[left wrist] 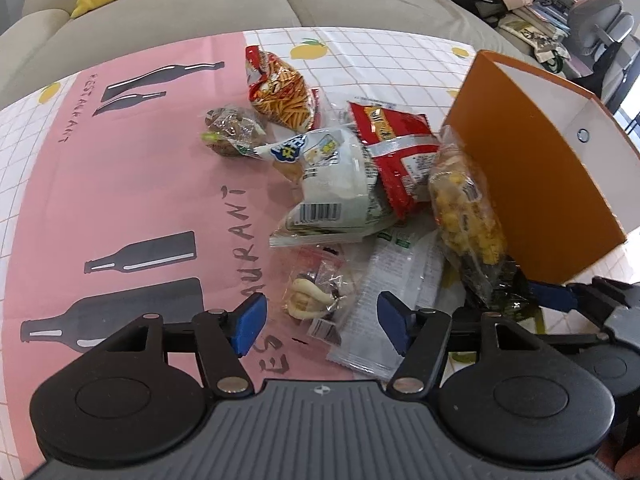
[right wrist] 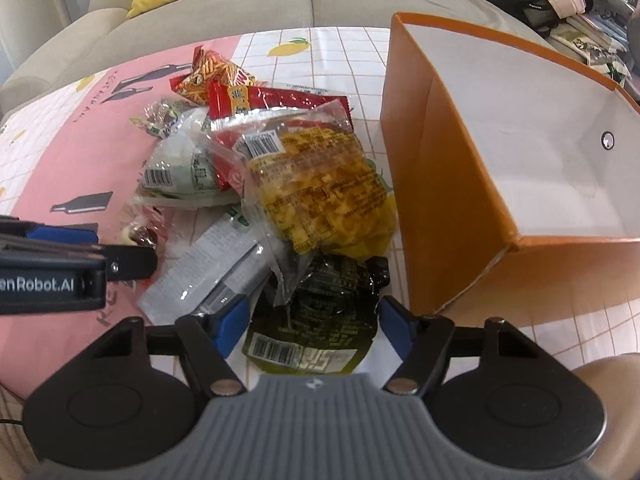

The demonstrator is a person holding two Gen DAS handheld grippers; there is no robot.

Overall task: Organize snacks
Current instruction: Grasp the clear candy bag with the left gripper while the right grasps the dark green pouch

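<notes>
A heap of snack packets lies on the tablecloth beside an open orange box (left wrist: 520, 184) (right wrist: 440, 200) with a white inside. My left gripper (left wrist: 322, 324) is open just above a small clear candy packet (left wrist: 312, 300) and a silver packet (left wrist: 384, 292); neither pad touches them. My right gripper (right wrist: 313, 324) is open around a dark green packet (right wrist: 320, 312), whose edges lie close to both pads. A clear bag of yellow snacks (right wrist: 320, 192) rests on top of that packet, leaning toward the box.
Further back lie a white-green bag (left wrist: 332, 184), a red packet (left wrist: 396, 148), a bag of orange sticks (left wrist: 280, 88) and a brown packet (left wrist: 228, 128). The pink and checked tablecloth (left wrist: 120, 200) covers the table. A beige sofa (right wrist: 312, 4) stands behind it.
</notes>
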